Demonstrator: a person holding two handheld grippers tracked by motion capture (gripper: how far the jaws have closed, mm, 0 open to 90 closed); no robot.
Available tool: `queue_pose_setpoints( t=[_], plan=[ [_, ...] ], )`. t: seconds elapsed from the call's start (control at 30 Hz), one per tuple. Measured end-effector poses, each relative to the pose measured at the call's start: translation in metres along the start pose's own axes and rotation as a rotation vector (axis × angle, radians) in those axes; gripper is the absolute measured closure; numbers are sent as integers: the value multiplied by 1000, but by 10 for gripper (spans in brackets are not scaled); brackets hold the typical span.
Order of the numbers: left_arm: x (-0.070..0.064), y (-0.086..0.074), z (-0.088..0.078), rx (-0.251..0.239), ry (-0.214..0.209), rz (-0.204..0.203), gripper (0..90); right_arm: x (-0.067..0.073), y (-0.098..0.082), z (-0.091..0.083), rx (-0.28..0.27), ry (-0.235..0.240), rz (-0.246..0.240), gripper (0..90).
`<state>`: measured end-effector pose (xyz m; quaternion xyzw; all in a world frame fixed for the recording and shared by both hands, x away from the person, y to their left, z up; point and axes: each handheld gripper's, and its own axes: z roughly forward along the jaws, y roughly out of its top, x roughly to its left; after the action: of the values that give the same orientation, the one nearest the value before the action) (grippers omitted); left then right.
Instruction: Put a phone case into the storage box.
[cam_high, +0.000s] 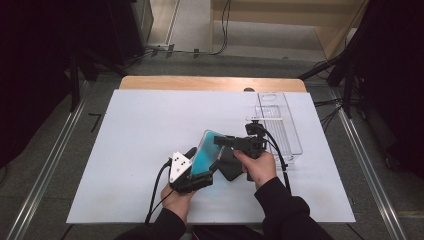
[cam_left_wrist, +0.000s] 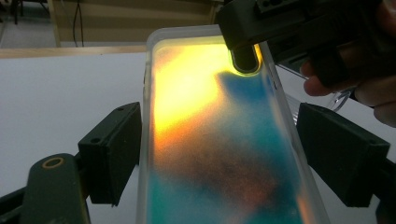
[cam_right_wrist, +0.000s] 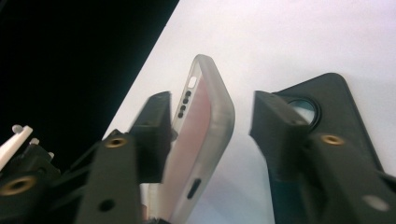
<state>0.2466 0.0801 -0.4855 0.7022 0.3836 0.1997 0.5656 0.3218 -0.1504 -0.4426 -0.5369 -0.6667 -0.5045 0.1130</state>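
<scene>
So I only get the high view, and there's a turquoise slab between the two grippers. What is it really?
Observer: The left gripper view shows a translucent phone case with a camera cutout at its far end; its colours run from yellow to teal.
Operator: Is the right gripper squeezing it?
Observer: No. In the right gripper view the right gripper straddles the case's end. One jaw looks to touch it, and the other stands off with a gap.
Operator: And the dark thing beneath?
Observer: A black case lying flat on the table.
</scene>
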Motion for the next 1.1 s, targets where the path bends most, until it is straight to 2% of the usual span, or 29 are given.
queue_pose_setpoints(
  t=[0.03, 0.07, 0.1, 0.13, 0.17, 0.4, 0.47, 0.6, 0.7, 0.73, 0.77, 0.9, 0.93, 0.97, 1.0, 1.03, 1.1],
  plan=[
    [0, 0, 0, 1, -3, -3, 167, 0, 1, 1, -1, 3, 2, 570],
    [0, 0, 0, 1, -3, -3, 166, 0, 1, 1, -1, 3, 2, 570],
    [0, 0, 0, 2, -8, -18, 166, 0, 1, 1, 4, 9, 9, 669],
    [0, 0, 0, 2, -8, -18, 166, 0, 1, 1, 4, 9, 9, 669],
    [0, 0, 0, 3, -12, -25, 166, -1, 1, 1, 3, 12, 11, 728],
    [-1, -1, 2, 9, -10, -13, 166, -2, 2, -1, 7, 42, 30, 756],
    [0, 1, 2, 29, -23, -28, 165, -1, 3, -2, 11, 57, 35, 758],
    [-1, 2, 2, 29, -25, -20, 163, -1, 3, -4, 15, 66, 41, 761],
    [0, 4, 2, 45, -40, -33, 156, 0, 4, -6, 18, 76, 43, 769],
    [0, 5, 2, 62, -37, -37, 156, 0, 4, -6, 18, 76, 43, 769],
    [1, 8, 2, 84, -35, -61, 113, 2, 5, -6, 15, 84, 39, 771],
    [3, 10, 2, 117, -45, -76, 89, 4, 6, -8, 8, 80, 23, 770],
    [3, 13, 2, 145, -54, -77, 90, 4, 6, -11, -4, 69, 7, 770],
    [3, 13, 2, 145, -54, -77, 92, 4, 7, -12, -9, 57, 3, 770],
    [2, 16, 3, 173, -58, -76, 92, 3, 7, -13, -11, 47, -8, 770],
    [2, 16, 3, 173, -58, -76, 96, 3, 7, -13, -11, 47, -8, 770],
    [3, 18, 3, 208, -75, -88, 119, 1, 8, -17, -18, 13, -23, 770]
  ],
)
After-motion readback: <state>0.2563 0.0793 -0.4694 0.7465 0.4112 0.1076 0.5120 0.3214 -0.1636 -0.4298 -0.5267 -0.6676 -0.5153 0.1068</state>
